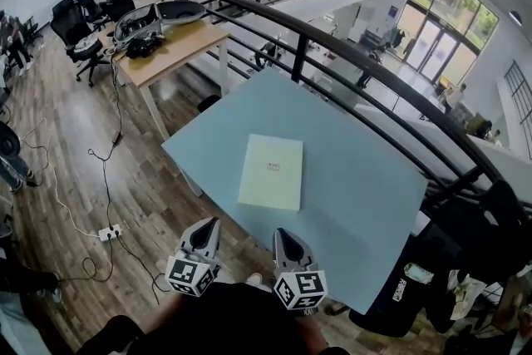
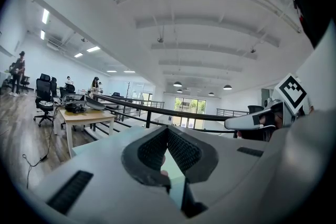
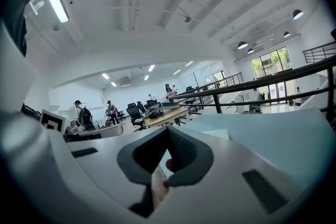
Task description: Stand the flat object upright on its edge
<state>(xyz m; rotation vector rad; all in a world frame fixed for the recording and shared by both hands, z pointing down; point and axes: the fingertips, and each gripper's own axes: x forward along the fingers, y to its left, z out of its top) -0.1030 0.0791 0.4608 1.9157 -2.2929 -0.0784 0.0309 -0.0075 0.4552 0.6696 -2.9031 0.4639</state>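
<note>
Pale green flat rectangular board (image 1: 271, 172) laid flat at middle of light blue counter (image 1: 366, 179). Left gripper (image 1: 205, 227) and right gripper (image 1: 284, 235) held near counter's near edge, jaws closed together, nothing gripped. Black metal railing (image 1: 332, 46) ranged behind counter.

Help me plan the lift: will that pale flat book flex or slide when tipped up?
Probably stiff: the book lies flat with straight edges. It may slide on the smooth table, and looks thin, so likely tips over.

Booklet (image 1: 271, 172) flat on table (image 1: 366, 204)
</note>
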